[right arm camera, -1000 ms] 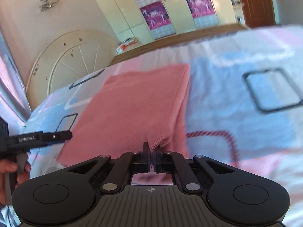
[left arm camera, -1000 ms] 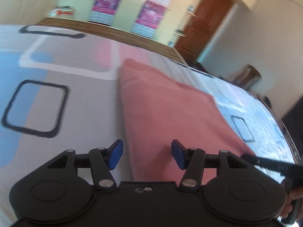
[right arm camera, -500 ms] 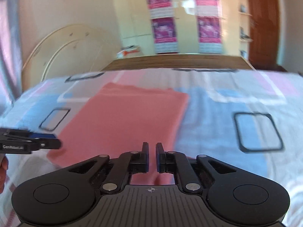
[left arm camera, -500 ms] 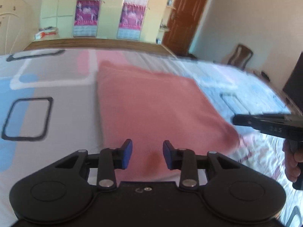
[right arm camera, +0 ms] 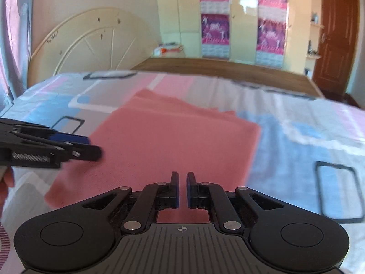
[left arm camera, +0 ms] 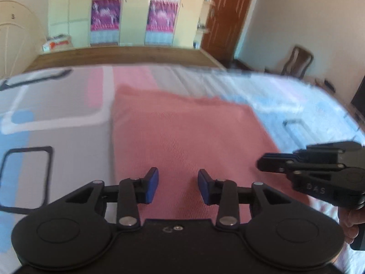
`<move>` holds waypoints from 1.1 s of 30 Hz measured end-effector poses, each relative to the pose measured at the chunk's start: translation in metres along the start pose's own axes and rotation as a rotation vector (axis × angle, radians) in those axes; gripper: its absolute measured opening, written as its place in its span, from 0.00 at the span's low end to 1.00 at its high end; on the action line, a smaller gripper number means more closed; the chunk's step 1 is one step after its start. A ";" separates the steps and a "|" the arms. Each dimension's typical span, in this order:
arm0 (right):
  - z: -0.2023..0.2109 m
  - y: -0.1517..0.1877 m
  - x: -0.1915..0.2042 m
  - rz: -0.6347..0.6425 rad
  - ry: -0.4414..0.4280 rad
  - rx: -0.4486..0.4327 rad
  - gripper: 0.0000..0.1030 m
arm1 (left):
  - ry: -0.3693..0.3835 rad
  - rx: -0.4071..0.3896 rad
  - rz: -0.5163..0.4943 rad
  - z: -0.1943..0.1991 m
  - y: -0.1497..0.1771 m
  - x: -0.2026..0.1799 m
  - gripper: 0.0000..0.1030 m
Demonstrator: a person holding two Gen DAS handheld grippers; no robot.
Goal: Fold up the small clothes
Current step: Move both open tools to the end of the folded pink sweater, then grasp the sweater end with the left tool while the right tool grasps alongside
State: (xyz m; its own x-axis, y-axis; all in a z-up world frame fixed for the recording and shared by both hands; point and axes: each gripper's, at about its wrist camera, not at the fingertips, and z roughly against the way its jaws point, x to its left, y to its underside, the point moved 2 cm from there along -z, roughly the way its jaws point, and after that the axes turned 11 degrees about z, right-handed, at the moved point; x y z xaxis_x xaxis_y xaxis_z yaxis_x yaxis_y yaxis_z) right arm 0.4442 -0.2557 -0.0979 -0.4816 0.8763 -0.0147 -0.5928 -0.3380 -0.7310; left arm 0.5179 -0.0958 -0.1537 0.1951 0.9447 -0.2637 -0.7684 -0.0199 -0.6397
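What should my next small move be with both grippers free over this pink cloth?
Probably lower the left gripper, jaws wide apart, onto the near edge of the pink cloth and close. The cloth lies flat on the bedsheet, partly folded, and neither gripper holds it; the right gripper is only slightly open.

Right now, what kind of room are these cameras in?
Most likely a home bedroom. The pink garment lies on a bed with a patterned sheet, a curved cream headboard behind it and a tall wardrobe against the far wall.
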 end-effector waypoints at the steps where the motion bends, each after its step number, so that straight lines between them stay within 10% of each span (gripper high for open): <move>1: -0.011 0.002 0.002 0.001 -0.003 0.037 0.06 | -0.018 0.014 -0.012 -0.008 0.004 -0.001 0.38; 12: -0.025 0.007 0.006 0.019 0.015 0.078 0.06 | -0.087 0.005 -0.046 0.000 0.004 -0.010 0.40; 14: -0.018 0.008 0.001 0.017 0.019 0.070 0.09 | -0.129 -0.033 -0.083 0.011 0.000 -0.015 0.61; 15: -0.011 0.010 -0.005 0.014 0.038 0.055 0.28 | -0.173 -0.087 -0.100 0.019 -0.001 -0.017 0.77; 17: 0.010 0.011 -0.021 -0.057 0.056 -0.026 0.68 | -0.237 -0.184 -0.141 0.034 -0.002 -0.014 0.78; 33: -0.015 0.061 -0.123 -0.650 -0.381 0.006 0.67 | 0.100 0.112 0.341 -0.006 0.004 0.084 0.78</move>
State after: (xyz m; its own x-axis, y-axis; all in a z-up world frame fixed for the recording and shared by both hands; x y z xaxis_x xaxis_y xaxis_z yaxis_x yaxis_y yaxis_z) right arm 0.4764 -0.3787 -0.1507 -0.2228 0.7211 0.6560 -0.8369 0.2036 -0.5080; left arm 0.5351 -0.0186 -0.1827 -0.0292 0.8533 -0.5207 -0.8606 -0.2865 -0.4212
